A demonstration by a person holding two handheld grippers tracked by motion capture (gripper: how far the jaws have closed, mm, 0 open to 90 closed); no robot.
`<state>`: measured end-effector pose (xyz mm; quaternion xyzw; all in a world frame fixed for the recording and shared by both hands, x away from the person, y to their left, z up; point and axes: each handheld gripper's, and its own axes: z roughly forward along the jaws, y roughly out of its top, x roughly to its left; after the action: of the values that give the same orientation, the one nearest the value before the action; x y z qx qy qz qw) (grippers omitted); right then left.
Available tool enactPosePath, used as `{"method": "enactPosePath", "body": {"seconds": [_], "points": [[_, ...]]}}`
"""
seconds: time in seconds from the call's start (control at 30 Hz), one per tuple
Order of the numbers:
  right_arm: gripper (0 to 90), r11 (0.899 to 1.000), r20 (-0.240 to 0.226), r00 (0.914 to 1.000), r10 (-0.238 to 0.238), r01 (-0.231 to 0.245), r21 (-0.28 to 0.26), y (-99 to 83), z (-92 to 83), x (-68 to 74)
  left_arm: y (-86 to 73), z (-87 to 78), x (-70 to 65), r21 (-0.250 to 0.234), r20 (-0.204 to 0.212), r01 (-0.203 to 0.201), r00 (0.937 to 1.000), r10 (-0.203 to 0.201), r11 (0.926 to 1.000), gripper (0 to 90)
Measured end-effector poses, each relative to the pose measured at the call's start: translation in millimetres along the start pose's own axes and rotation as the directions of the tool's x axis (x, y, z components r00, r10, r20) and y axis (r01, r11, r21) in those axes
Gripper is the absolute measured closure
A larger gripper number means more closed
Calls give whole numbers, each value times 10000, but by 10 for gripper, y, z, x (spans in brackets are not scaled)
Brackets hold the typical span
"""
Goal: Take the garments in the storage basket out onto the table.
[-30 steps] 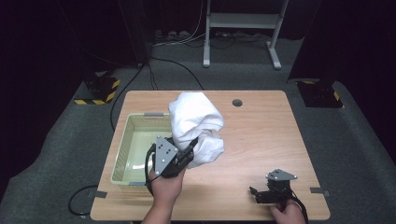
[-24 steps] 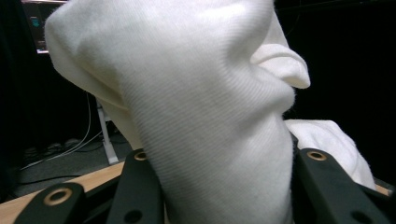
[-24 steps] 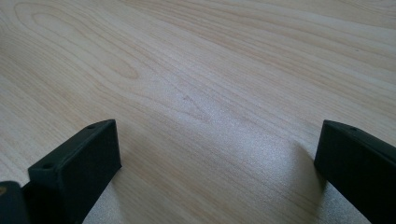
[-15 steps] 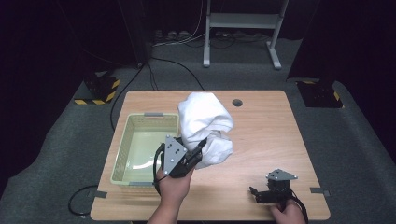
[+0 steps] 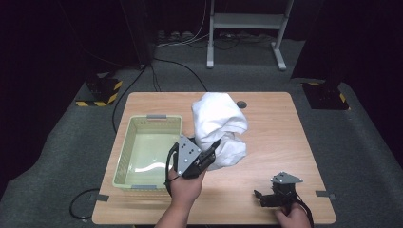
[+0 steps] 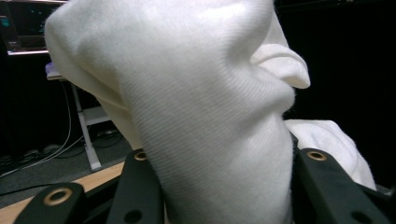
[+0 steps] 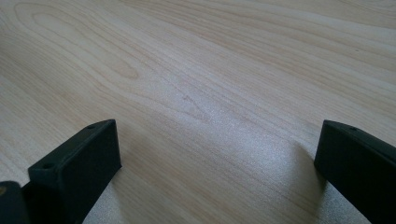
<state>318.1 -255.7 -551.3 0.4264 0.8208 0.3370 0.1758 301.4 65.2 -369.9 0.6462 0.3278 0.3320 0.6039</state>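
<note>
Since the earlier pictures the left gripper (image 5: 209, 159) and the bunched white cloth (image 5: 219, 128) in its grip have shifted to the right, away from the basket (image 5: 124, 161); the right gripper (image 5: 259, 197) has kept its place on the table (image 5: 285, 137).

The high view gives the layout: one basket just to the left of the left gripper, one cloth rising above and beyond its jaws, and the right gripper well apart to its right, near the table's front edge. The left gripper view adds the grip itself: the cloth (image 6: 201, 116) is pinched between the two black jaws, pressed in on both sides. The right gripper view shows that gripper (image 7: 219, 154) with its jaws spread wide over bare wood, nothing between them.

Counted: two grippers, one cloth, one basket, one table.
</note>
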Motion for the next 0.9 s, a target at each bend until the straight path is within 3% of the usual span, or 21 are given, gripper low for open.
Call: {"method": "enactPosePath", "body": {"seconds": [0.43,0.9], "points": [[1,10000,-83,10000,50,-51,-12,-1,-4,-5,-13,210,-133,168,293,-123,9995,118,9998,596],[1,10000,-97,9999,80,-80,-10,-1,-6,-6,-149,378,-176,449,363,172,9992,-189,9988,595]]}}
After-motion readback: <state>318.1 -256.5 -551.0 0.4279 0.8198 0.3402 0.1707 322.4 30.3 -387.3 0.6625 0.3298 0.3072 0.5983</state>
